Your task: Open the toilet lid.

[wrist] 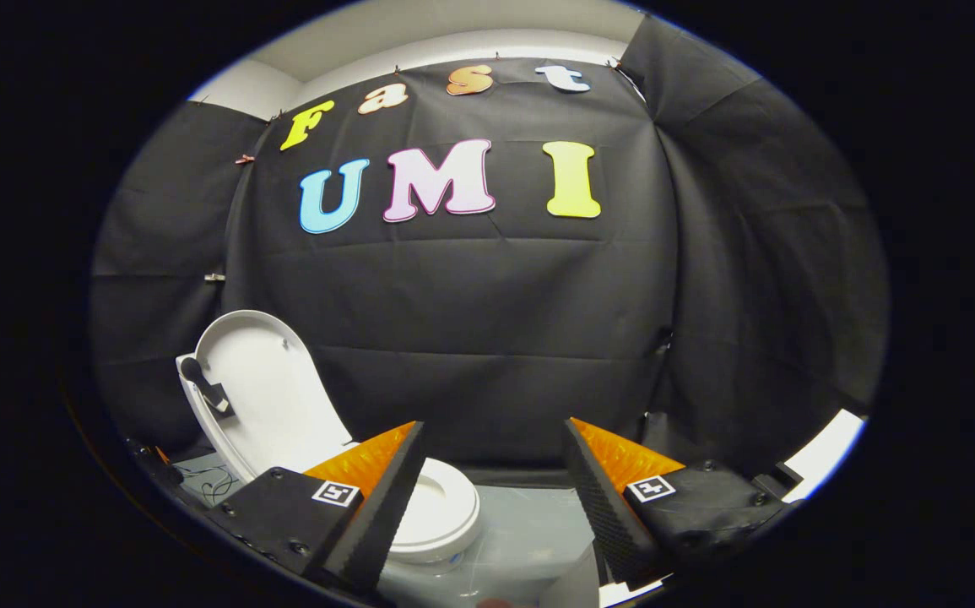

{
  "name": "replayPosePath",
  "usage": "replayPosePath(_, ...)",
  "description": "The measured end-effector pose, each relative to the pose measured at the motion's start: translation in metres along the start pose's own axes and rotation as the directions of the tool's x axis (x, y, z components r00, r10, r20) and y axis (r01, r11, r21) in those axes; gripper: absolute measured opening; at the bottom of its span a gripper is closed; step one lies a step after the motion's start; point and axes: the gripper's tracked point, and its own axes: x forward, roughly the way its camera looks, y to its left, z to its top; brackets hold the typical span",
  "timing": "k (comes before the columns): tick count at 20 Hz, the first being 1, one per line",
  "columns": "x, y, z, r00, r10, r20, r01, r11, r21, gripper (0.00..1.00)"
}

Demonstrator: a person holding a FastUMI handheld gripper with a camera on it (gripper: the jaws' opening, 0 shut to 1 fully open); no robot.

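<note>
A small white toilet stands low on the grey floor beyond my left finger (381, 494). Its lid (263, 393) is raised, leaning back and to the left, with its inner face turned toward me. The white seat ring (445, 507) lies flat below the lid, partly hidden behind my left finger. My gripper (494, 439) is open, with a wide gap between the two fingers and nothing held. It hovers above and to the right of the toilet, touching nothing.
A small dark fitting (204, 384) sits on the lid's left edge. Thin wires (213, 485) trail on the floor left of the toilet. Black cloth walls close the booth behind and on both sides. A pale grey floor sheet (529, 528) lies between my fingers.
</note>
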Motion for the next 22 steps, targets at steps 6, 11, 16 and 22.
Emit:
replayPosePath(6, -0.005, 0.017, 0.011, 0.998, 0.046, 0.047, -0.043, 0.997, -0.063, 0.99)
replayPosePath(11, -0.003, 0.019, 0.015, 0.997, 0.045, 0.064, -0.037, 0.992, -0.118, 0.99)
replayPosePath(16, -0.005, 0.015, 0.016, 0.997, 0.042, 0.062, -0.035, 0.993, -0.109, 0.99)
replayPosePath(22, -0.005, 0.017, 0.016, 0.997, 0.052, 0.061, -0.044, 0.992, -0.122, 0.99)
